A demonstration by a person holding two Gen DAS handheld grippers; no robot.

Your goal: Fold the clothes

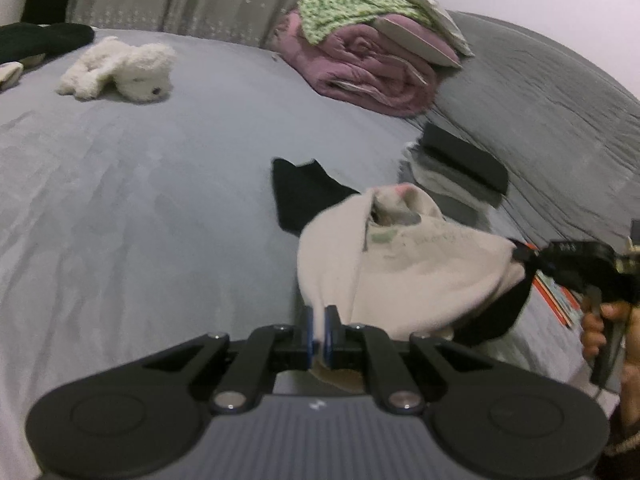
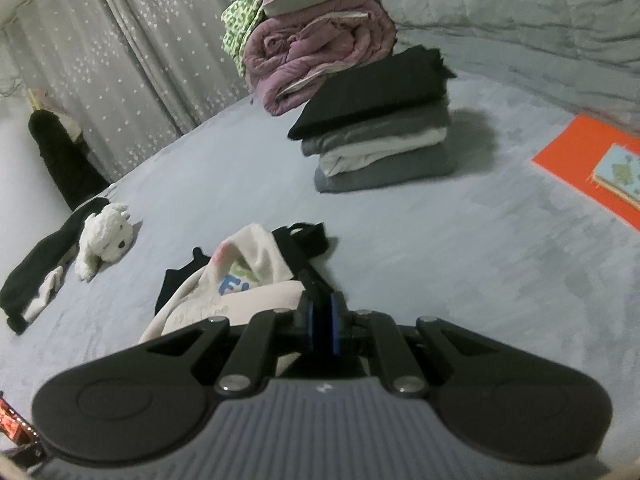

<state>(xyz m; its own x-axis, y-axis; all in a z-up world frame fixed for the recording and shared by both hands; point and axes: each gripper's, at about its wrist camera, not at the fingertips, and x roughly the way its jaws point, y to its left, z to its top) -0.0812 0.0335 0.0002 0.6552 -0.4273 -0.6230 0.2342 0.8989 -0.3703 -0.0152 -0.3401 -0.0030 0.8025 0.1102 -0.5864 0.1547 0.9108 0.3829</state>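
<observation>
Above the bed (image 1: 140, 200), both grippers (left (image 1: 319, 322); right (image 2: 321, 322)) pinch a cream garment (image 1: 400, 272).

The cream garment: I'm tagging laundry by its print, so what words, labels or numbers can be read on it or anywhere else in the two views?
Cream garment: blue print beginning "F", the rest hidden by folds.
Same garment, faint grey lettering: too blurred.
Book on orange sheet: no legible text.
</observation>
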